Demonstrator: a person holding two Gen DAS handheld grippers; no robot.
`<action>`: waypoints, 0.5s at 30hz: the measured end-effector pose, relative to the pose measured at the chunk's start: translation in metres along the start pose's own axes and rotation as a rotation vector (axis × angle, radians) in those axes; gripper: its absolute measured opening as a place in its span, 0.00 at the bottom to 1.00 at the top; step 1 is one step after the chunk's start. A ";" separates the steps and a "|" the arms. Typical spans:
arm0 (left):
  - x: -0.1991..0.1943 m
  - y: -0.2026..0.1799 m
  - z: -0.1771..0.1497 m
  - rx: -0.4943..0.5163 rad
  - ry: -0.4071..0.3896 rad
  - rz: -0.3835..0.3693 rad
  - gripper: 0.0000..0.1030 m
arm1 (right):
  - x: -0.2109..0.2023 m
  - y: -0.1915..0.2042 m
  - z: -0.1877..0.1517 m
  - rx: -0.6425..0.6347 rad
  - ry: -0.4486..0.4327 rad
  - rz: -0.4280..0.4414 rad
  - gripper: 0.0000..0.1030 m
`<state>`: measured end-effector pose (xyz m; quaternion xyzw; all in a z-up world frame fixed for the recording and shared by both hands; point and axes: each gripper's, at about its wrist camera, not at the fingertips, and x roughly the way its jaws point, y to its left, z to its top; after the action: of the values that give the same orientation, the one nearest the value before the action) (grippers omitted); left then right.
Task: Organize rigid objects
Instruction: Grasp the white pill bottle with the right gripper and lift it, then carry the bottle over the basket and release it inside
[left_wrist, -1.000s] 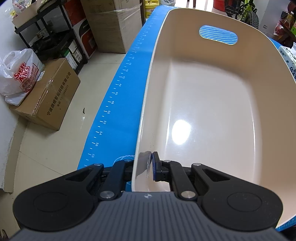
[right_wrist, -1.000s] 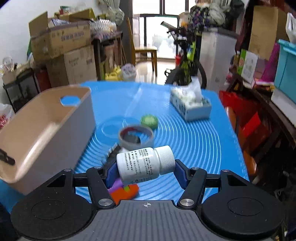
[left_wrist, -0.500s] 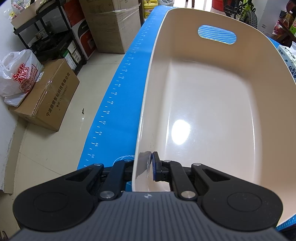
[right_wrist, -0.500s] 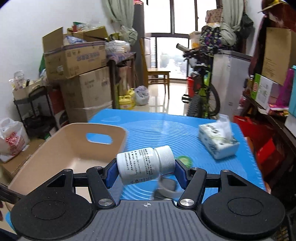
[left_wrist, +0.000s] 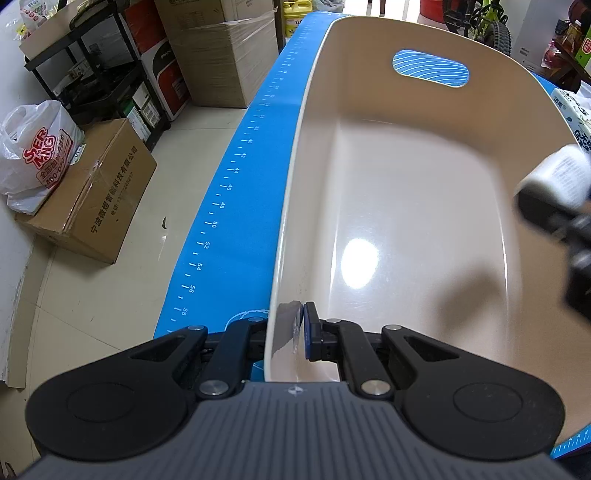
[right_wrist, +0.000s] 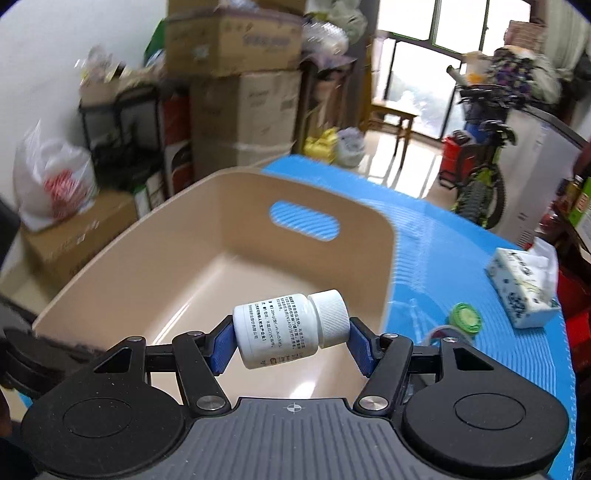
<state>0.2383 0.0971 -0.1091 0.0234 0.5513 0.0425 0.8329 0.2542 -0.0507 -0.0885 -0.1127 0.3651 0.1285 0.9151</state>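
A beige plastic bin with an oval handle hole stands on the blue table mat. My left gripper is shut on the bin's near rim, one finger inside and one outside. My right gripper is shut on a white pill bottle, held sideways above the near right part of the bin. The bottle and right gripper also show blurred at the right edge of the left wrist view. The bin's inside is bare.
On the mat right of the bin lie a green lid, a clear round lid and a tissue box. Cardboard boxes, a plastic bag and shelves stand on the floor left of the table.
My right gripper has carried the pill bottle left and up, from over the mat to over the bin. The left gripper has kept its hold on the rim.
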 end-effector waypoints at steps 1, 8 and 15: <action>0.000 0.000 0.000 0.000 0.000 0.000 0.10 | 0.005 0.005 -0.001 -0.022 0.020 0.004 0.64; 0.000 0.000 0.001 0.004 0.000 0.003 0.11 | 0.020 0.026 -0.007 -0.139 0.112 0.027 0.64; 0.000 -0.001 0.000 0.005 -0.001 0.005 0.11 | 0.028 0.041 -0.005 -0.243 0.210 0.013 0.65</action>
<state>0.2387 0.0956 -0.1090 0.0269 0.5507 0.0433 0.8331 0.2579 -0.0088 -0.1163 -0.2330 0.4413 0.1653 0.8507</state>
